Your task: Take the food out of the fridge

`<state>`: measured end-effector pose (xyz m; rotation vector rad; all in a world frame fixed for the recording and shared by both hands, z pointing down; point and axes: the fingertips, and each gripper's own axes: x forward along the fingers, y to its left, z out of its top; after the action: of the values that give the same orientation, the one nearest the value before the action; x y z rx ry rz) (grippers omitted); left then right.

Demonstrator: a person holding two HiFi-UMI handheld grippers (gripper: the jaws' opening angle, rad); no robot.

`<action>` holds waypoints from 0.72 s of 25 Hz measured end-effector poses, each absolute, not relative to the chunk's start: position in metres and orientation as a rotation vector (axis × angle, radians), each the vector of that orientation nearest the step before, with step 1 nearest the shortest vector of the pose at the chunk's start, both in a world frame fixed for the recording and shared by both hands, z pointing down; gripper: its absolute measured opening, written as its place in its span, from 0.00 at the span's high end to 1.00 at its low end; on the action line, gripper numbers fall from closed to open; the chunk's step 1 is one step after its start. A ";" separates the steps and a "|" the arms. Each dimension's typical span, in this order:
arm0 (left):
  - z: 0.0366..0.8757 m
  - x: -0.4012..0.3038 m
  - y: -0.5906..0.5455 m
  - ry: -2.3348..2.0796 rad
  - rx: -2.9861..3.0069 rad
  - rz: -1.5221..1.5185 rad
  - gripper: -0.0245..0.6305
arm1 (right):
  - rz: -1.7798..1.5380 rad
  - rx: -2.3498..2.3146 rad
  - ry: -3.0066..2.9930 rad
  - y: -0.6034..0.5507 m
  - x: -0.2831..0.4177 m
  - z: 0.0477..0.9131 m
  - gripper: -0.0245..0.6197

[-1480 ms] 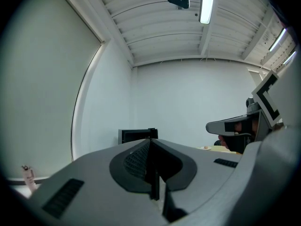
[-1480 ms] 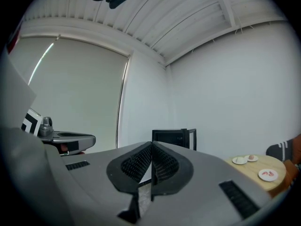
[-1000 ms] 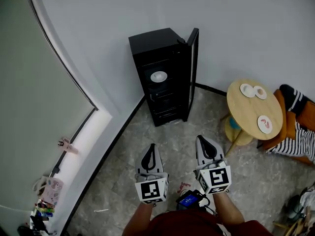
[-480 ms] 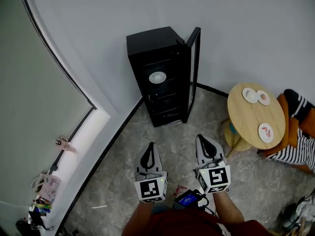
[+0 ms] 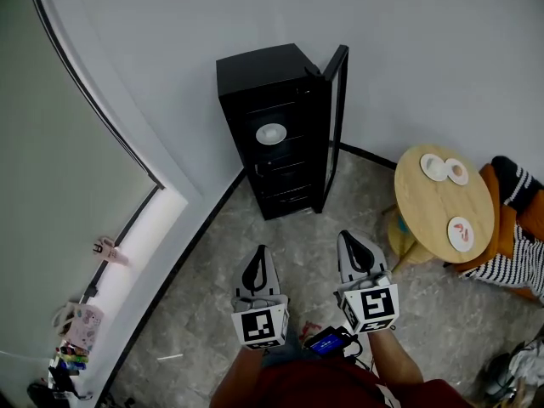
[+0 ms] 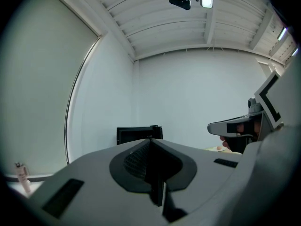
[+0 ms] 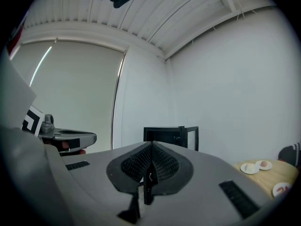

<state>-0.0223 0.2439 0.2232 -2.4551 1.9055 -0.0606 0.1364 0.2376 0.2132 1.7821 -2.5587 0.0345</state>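
Fingers pressed together, empty, on left gripper [image 5: 260, 253], right gripper [image 5: 348, 240]; fridge [image 5: 263, 68] open, white plate [image 5: 271, 133] inside, perhaps with food.

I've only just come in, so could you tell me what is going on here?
A person holds a left gripper and a right gripper, both with jaws shut and empty, facing a black fridge whose door is open. A white dish sits on a shelf inside; both grippers are well short of it.

Black fridge [image 5: 274, 130] — pale wooden table [image 5: 442, 206] — grey floor [image 5: 255, 245].
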 end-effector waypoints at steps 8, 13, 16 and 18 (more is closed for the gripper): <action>0.216 -0.027 0.200 1.869 -2.468 -0.042 0.94 | 0.019 1.809 -2.537 0.196 0.133 0.209 0.93; 0.216 -0.044 0.169 1.882 -2.469 -0.030 0.94 | 0.007 1.798 -2.533 0.166 0.115 0.207 0.93; 0.215 -0.053 0.150 1.873 -2.469 -0.012 0.94 | 0.002 1.796 -2.530 0.148 0.103 0.204 0.93; 0.214 -0.058 0.137 1.862 -2.481 -0.016 0.94 | -0.004 1.811 -2.516 0.137 0.099 0.201 0.93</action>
<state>-0.0581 0.1374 0.2141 -2.4805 1.8619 -0.0156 0.0989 0.1368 0.2012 1.8106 -2.5165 -0.0040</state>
